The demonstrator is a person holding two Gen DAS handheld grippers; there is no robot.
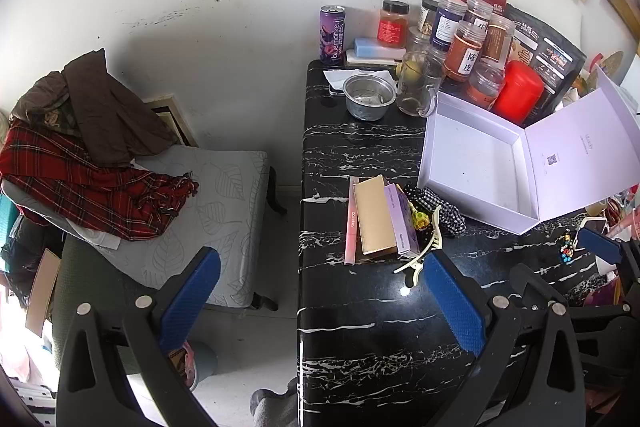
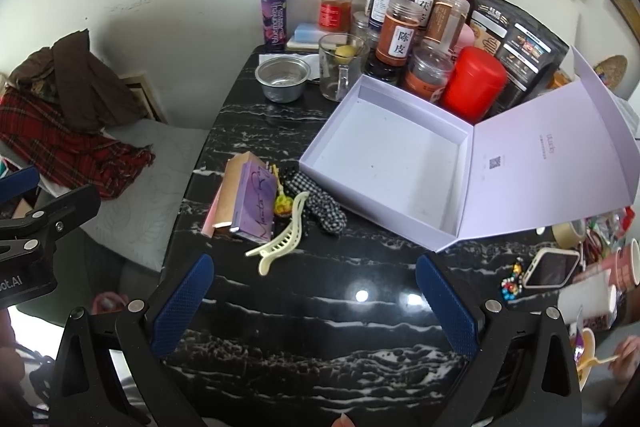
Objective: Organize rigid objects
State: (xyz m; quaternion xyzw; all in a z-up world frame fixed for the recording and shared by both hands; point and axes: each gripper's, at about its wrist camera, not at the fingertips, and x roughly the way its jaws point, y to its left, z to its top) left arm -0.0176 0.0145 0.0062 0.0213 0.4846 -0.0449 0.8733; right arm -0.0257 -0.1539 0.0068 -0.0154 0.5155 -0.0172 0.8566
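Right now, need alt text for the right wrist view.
The open right gripper hovers over a black marble table, holding nothing. Ahead, an empty lavender box lies with its lid open; left of it sit flat cosmetic boxes, a cream hair claw and a checked scrunchie. Jars crowd the back.

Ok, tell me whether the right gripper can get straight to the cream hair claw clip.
Probably yes. The right gripper is open with bare table between it and the hair claw clip, which lies nearest of the pile.

The pink box (image 2: 211,217) lies mostly hidden under 2 others; beads (image 2: 510,285) near the tabletop's right edge are too small to tell.
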